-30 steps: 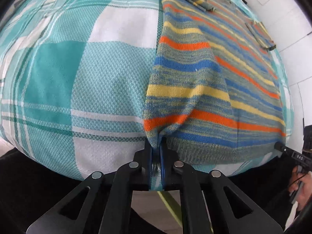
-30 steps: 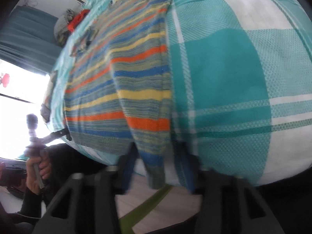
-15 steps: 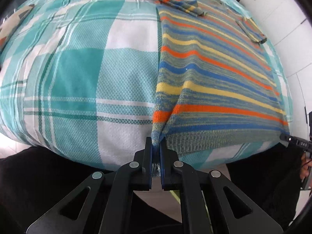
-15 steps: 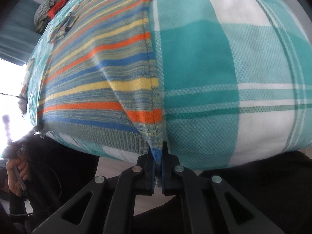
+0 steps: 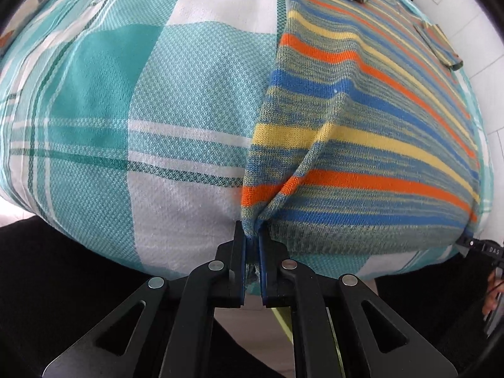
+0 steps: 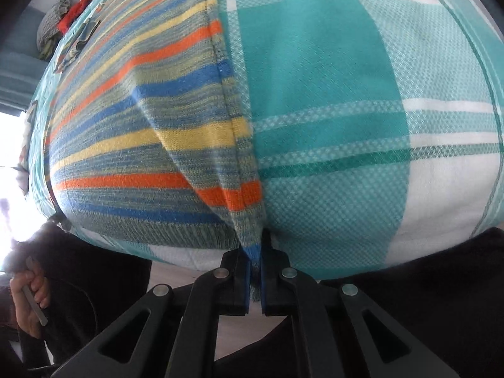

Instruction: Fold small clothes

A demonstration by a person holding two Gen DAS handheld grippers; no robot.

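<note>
A striped knit sweater (image 5: 362, 132) in blue, orange, yellow and grey lies flat on a teal and white checked cloth (image 5: 132, 119). My left gripper (image 5: 252, 245) is shut on the sweater's near left hem corner, which rises in a small fold. My right gripper (image 6: 256, 252) is shut on the near right hem corner of the sweater (image 6: 151, 145), also pulled up in a ridge. The hem runs along the near edge of the cloth (image 6: 330, 94). A folded sleeve (image 5: 441, 44) lies at the far right.
A pile of other clothes (image 6: 63, 22) sits at the far left in the right wrist view. A white tiled wall (image 5: 472, 31) is beyond the surface. The person's hand (image 6: 31, 299) holds the left gripper handle.
Both grippers have moved forward and closer over the surface with the hem corners still held. One second ago the right gripper stood open around the corner; it has shut on it.
</note>
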